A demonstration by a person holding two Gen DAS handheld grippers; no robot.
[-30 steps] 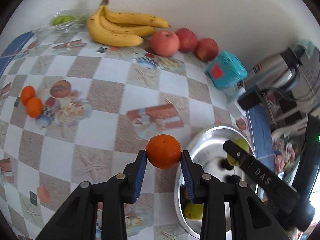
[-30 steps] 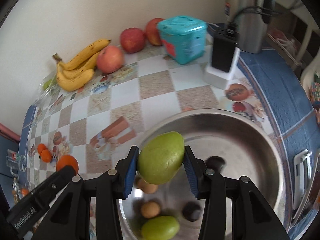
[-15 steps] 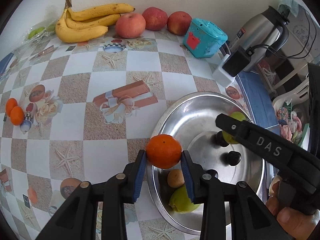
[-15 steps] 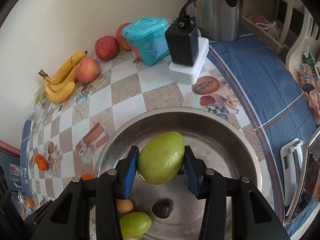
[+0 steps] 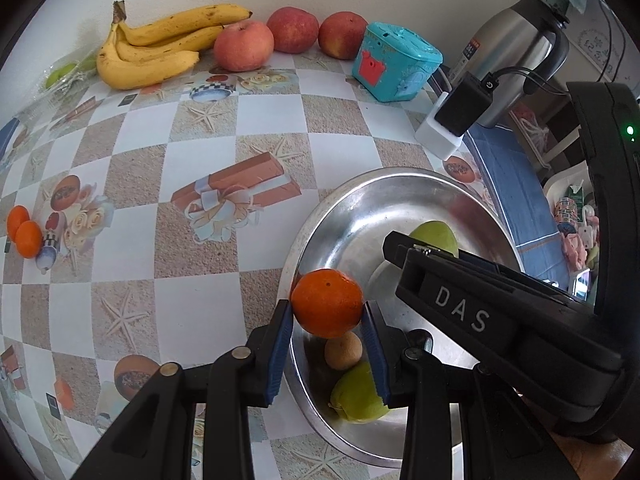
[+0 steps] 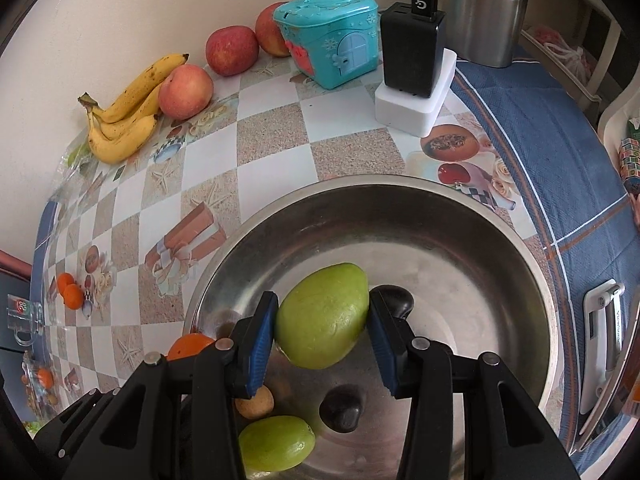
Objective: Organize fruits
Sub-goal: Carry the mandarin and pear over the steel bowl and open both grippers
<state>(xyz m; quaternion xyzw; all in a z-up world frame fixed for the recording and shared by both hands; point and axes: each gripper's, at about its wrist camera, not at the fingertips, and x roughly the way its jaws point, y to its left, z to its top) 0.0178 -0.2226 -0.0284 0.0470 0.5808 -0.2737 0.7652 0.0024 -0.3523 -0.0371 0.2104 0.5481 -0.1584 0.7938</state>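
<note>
Both my hands have come in over the steel bowl (image 6: 400, 200). My left gripper (image 5: 326, 356) clamps the orange (image 5: 327, 303) above its near rim; my right gripper (image 6: 322, 344) clamps the green fruit (image 6: 323, 326) over the middle. I judge both ready to set down beside the 4 pieces already inside.

We see green fruit (image 5: 436, 236) half hidden behind right gripper body; kettle (image 6: 480, 8) top cut off; bagged items (image 6: 40, 384) at left edge unreadable.
</note>
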